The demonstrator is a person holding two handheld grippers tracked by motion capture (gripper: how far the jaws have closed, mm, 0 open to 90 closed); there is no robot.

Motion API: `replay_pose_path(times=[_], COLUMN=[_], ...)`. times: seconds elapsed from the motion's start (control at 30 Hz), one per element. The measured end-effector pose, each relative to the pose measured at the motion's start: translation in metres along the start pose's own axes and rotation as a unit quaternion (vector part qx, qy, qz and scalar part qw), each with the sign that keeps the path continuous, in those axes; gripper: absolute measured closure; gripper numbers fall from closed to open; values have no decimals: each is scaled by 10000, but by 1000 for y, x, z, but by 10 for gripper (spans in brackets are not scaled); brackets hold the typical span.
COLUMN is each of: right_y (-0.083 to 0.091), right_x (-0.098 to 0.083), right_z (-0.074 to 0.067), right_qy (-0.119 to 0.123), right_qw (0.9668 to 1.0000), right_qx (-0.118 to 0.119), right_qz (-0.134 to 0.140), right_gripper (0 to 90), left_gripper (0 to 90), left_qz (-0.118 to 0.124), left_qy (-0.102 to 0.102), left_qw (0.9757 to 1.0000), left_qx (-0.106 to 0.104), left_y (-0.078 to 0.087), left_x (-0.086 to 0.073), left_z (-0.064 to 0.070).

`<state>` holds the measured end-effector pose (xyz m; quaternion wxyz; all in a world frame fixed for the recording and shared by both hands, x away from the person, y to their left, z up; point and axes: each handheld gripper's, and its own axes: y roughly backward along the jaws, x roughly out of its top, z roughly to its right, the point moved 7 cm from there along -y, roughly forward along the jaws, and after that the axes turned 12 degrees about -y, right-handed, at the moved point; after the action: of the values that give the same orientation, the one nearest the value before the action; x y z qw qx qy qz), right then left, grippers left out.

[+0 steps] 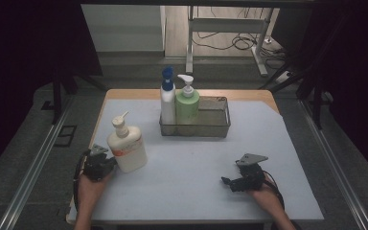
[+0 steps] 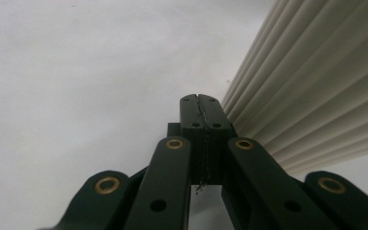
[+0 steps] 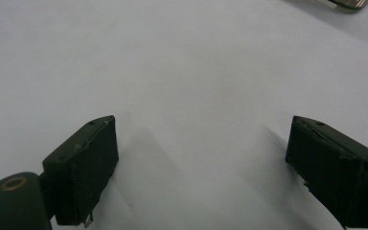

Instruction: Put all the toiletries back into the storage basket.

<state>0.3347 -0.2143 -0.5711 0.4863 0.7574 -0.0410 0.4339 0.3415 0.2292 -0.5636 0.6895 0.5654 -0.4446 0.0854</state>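
Cream pump bottle (image 1: 127,146) stands upright just beside the left tongs (image 1: 97,163), pressed together, while right tongs (image 1: 243,179), spread, rest well apart from it.

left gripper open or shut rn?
Shut. In the left gripper view the left gripper has its two black jaws pressed flat together with nothing between them, beside the ribbed white bottle.

No text, brand or number can be read. The white pump bottle (image 1: 127,145) near the worktop's left edge carries an orange-edged label, but its print is too small and blurred to make out.
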Motion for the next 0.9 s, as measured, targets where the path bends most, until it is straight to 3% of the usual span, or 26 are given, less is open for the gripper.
replay_pose_path(times=[0.47,0.63,0.77,0.9], right_y=[0,0,0,0], right_x=[0,0,0,0], right_z=[0,0,0,0], right_qy=[2,3,5,3], right_qw=[10000,10000,10000,10000], right_qx=[-1,-1,-2,0], right_qz=[3,4,6,6], right_gripper=[105,105,105,105], left_gripper=[893,893,892,892], left_qz=[-28,-98,-2,-76], left_qy=[-396,-745,-655,-708], left_qw=[9979,9948,9958,9953], left_qx=[-503,-687,-647,-662], left_y=[-9,-14,-14,-15], left_x=[9,12,20,23], left_z=[27,38,35,37])
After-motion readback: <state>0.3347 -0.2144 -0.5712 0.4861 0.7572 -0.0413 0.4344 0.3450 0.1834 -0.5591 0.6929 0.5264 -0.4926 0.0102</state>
